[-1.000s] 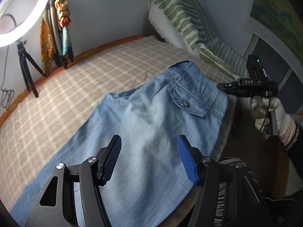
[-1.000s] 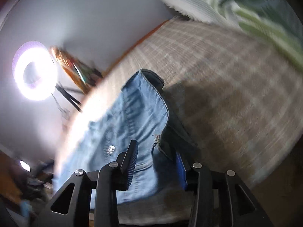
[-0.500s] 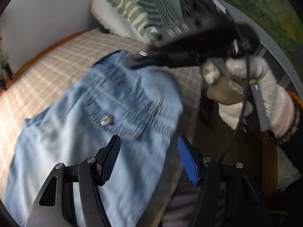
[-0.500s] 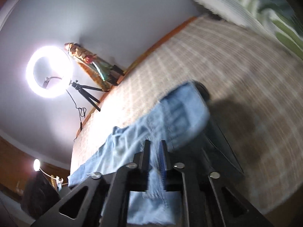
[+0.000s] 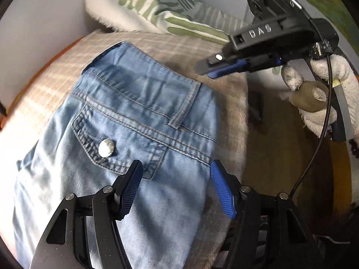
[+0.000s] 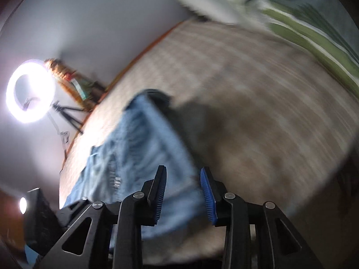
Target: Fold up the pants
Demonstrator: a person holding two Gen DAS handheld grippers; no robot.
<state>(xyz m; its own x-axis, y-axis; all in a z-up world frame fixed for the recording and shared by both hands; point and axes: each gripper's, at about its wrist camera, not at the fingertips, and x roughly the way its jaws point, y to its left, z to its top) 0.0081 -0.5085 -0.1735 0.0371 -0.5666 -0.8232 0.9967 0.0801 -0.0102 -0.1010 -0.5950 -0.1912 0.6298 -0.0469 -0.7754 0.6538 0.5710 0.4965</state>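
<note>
Light blue denim pants (image 5: 125, 121) lie on a beige checked bed cover (image 5: 233, 103), waistband toward the bed's edge, back pocket with a metal button up. My left gripper (image 5: 177, 186) is open and empty just above the pants near the pocket. My right gripper (image 6: 182, 190) is open and empty above the waistband; the pants also show blurred in the right wrist view (image 6: 143, 148). The right gripper also shows in the left wrist view (image 5: 221, 68), held by a gloved hand above and right of the waistband.
A green-and-white striped pillow (image 5: 143, 2) leans on the wall at the head of the bed. A lit ring light on a tripod (image 6: 30, 90) stands beyond the bed's far side. The bed's edge (image 5: 245, 134) drops off right of the waistband.
The right gripper was shut on the lifted waistband; it has opened and let go, and the waistband lies flat. The left gripper moved closer to the pocket.
</note>
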